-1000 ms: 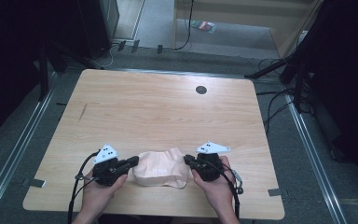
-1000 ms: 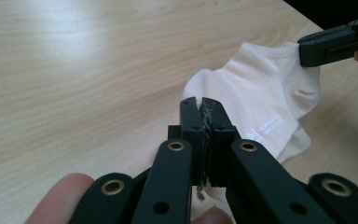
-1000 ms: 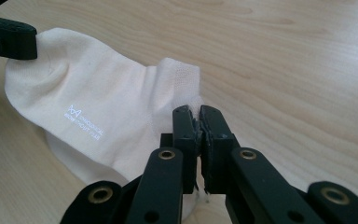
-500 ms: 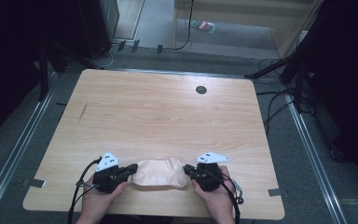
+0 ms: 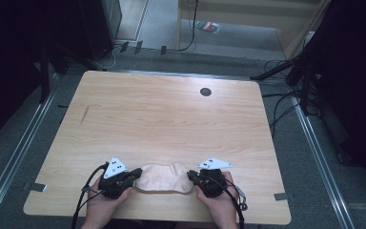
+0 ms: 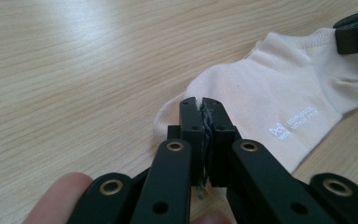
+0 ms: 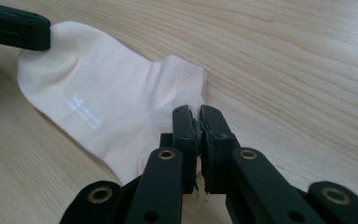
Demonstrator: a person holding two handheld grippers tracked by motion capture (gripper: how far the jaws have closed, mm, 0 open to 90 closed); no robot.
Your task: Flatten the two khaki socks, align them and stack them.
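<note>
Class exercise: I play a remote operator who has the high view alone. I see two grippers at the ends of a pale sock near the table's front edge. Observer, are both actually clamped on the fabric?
Observer: Yes. In the left gripper view the left gripper is shut on the sock, with fabric pinched between its pads.
Operator: And the other one?
Observer: The right gripper is also shut on the sock's edge, beside the ribbed cuff.
Operator: Any marking on the sock?
Observer: Small white printed lettering on its side, too small to read.
</note>
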